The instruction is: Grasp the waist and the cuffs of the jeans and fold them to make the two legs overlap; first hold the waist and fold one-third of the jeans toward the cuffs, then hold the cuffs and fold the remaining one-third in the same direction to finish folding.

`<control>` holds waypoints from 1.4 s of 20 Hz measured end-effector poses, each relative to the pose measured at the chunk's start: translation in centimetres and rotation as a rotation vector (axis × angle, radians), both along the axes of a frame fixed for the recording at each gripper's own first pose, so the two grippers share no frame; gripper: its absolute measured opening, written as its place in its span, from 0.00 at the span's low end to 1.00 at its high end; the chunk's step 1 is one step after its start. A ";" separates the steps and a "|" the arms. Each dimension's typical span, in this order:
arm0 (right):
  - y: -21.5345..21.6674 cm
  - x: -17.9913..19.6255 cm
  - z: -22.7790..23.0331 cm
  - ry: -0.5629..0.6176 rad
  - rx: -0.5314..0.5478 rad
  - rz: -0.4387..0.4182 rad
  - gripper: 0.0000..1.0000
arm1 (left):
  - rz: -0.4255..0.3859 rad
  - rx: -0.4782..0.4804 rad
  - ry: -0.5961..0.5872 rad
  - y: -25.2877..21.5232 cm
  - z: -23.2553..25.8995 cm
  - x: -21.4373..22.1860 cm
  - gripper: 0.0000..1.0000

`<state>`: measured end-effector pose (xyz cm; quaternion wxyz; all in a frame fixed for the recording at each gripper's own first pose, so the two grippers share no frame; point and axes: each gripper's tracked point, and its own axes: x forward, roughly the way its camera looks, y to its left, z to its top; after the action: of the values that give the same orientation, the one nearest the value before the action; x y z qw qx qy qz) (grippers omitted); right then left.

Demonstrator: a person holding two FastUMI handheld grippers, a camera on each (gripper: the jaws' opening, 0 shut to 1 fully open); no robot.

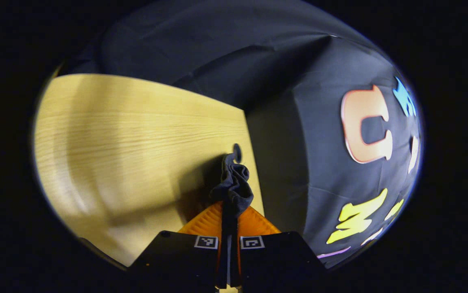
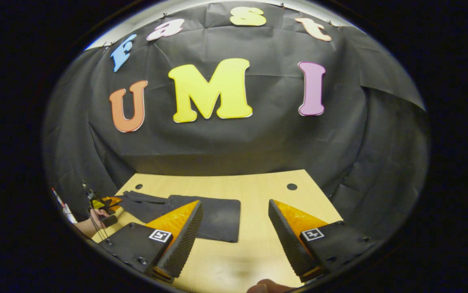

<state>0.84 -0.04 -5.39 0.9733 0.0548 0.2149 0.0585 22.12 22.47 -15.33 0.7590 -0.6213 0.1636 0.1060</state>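
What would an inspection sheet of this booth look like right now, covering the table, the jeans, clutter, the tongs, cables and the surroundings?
Surface: light wooden table with small round dark holes near its far corners.
Job's things: dark jeans lying flat, partly folded; one bunched end is pinched and lifted off the wood.
Clutter: nothing seen.
Grippers: left tongs shut on the jeans fabric; right tongs open above bare table, apart from the jeans.
Cables: thin wires by the hand holding the far gripper, seen in the right gripper view.
Surroundings: black cloth wall behind and beside the table.
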 end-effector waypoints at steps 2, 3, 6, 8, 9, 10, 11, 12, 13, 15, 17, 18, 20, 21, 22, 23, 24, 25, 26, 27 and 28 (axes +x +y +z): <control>-0.7 -1.1 0.6 -0.010 0.021 -0.009 0.99 | -0.035 0.060 -0.063 -1.7 4.2 0.3 0.05; -1.2 -1.5 0.9 -0.022 0.026 -0.015 0.99 | -0.054 0.089 -0.095 -3.1 6.6 0.4 0.05; -3.1 -3.1 1.6 -0.046 0.034 -0.041 0.99 | -0.141 0.188 -0.174 -9.3 12.5 0.9 0.05; -4.9 -4.2 2.3 -0.062 0.040 -0.073 0.99 | -0.207 0.240 -0.211 -14.3 15.2 0.9 0.05; -6.1 -4.8 2.7 -0.073 0.037 -0.095 0.99 | -0.241 0.264 -0.222 -16.7 15.8 0.5 0.05; -7.2 -5.5 2.8 -0.081 0.036 -0.120 0.99 | -0.282 0.283 -0.229 -19.6 16.3 0.3 0.05; -8.4 -6.1 3.0 -0.086 0.036 -0.146 0.95 | -0.322 0.303 -0.232 -22.2 16.1 0.7 0.05; -9.6 -6.8 3.1 -0.087 0.036 -0.174 0.99 | -0.363 0.321 -0.229 -24.7 15.5 0.4 0.05; -10.4 -7.0 3.0 -0.089 0.033 -0.205 0.95 | -0.404 0.329 -0.220 -26.9 14.6 -0.2 0.05; -12.1 -8.3 2.4 -0.081 0.027 -0.266 0.99 | -0.488 0.329 -0.177 -31.4 11.8 -0.7 0.05; -14.1 -9.5 2.1 -0.072 0.014 -0.322 0.95 | -0.550 0.365 -0.112 -34.9 8.0 -0.6 0.05; -15.0 -10.0 1.9 -0.064 0.005 -0.346 0.99 | -0.569 0.380 -0.084 -36.2 6.3 -0.9 0.05; -15.9 -10.5 1.5 -0.046 0.008 -0.382 0.99 | -0.591 0.414 -0.032 -38.0 4.4 -1.2 0.05; -16.2 -10.6 1.2 -0.037 0.009 -0.392 0.99 | -0.594 0.430 -0.012 -38.1 4.2 -1.4 0.05; -16.3 -10.6 1.0 -0.029 0.009 -0.392 0.99 | -0.601 0.449 0.007 -38.2 4.0 -1.6 0.06; -16.2 -10.5 0.7 -0.024 0.007 -0.388 0.99 | -0.612 0.462 0.025 -38.6 3.4 -1.9 0.07; -16.0 -10.4 0.6 -0.020 0.006 -0.381 0.99 | -0.623 0.481 0.048 -39.0 2.7 -1.9 0.11; -15.7 -10.2 0.4 -0.016 0.008 -0.373 0.99 | -0.638 0.500 0.067 -39.0 2.0 -2.2 0.15; -15.3 -9.9 0.2 -0.007 0.014 -0.363 0.96 | -0.647 0.506 0.070 -39.0 1.5 -2.0 0.28; -15.0 -9.6 -0.1 0.001 0.024 -0.355 1.00 | -0.657 0.507 0.070 -39.4 1.4 -2.0 0.35; -14.7 -9.4 -0.1 0.005 0.035 -0.346 0.99 | -0.668 0.507 0.060 -40.0 1.8 -1.9 0.56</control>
<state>-8.52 -14.75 -5.52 0.9672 0.1082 0.2039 -0.1062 20.19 -17.49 -13.57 0.8753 -0.3244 0.3469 -0.0910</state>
